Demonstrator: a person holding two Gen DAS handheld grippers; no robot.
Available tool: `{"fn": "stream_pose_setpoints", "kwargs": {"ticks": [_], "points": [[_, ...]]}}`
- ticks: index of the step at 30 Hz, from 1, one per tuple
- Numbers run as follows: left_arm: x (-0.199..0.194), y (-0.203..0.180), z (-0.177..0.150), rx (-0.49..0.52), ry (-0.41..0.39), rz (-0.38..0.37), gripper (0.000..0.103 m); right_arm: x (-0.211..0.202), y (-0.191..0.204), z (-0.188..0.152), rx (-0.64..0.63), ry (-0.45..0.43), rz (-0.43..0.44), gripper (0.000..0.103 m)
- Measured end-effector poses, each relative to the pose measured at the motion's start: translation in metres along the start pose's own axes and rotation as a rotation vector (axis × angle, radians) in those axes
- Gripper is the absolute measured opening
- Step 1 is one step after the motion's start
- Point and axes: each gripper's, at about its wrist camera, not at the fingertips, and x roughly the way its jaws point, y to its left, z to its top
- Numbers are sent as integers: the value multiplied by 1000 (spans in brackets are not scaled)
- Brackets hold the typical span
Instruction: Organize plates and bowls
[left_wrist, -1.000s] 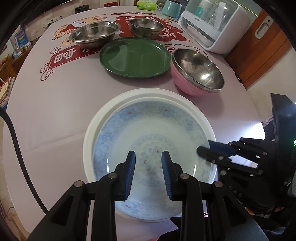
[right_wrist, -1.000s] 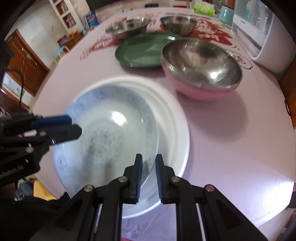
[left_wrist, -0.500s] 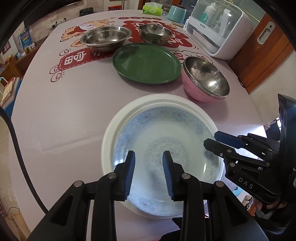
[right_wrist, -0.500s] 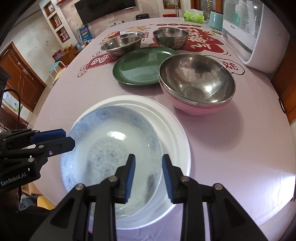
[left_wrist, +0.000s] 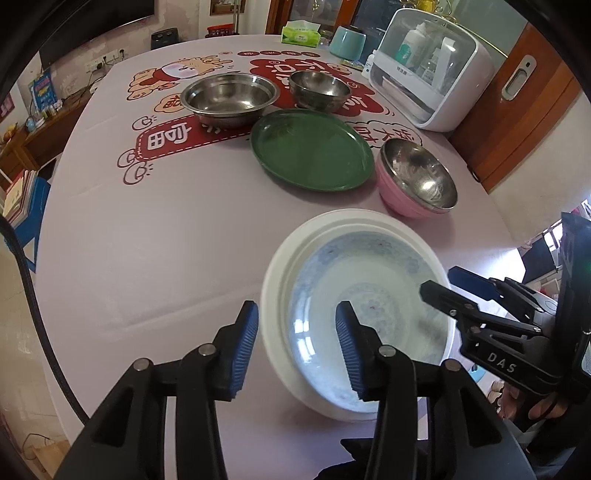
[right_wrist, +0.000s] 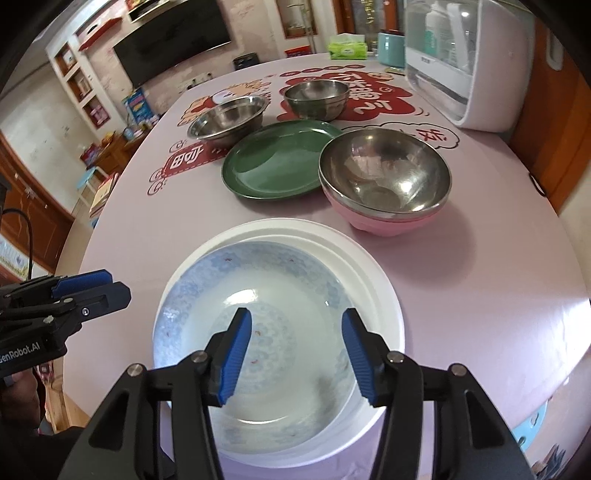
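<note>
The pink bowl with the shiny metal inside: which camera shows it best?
The right wrist view: the pink bowl sits large and near, its steel inside and pink wall both plain. In the left wrist view the same bowl is smaller and off to the right.

- The right gripper (left_wrist: 456, 286) is covering the blue plate's (left_wrist: 354, 295) far-right rim in the left wrist view.
- The right gripper's own fingers (right_wrist: 236, 347) are hiding part of that plate's near side.
- The plate's near rim is blurring in the left wrist view.
- The white cabinet (right_wrist: 461, 62) is running off the top edge.
- Bottle labels inside it are staying too small to read.
</note>
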Motion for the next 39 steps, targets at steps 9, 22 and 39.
{"fn": "stream_pose_setpoints", "kwargs": {"ticks": [9,22,39], "points": [[-16,11,2,0,-2,24,57,-21,-2,-4,89,-46,-56,53],[-38,-8,39,-83,-59,52,71,-58,-51,49,103,-141,-48,70],[-29,-40,81,-270,-97,155,78,-62,-111,136,-56,-161,55,76]]}}
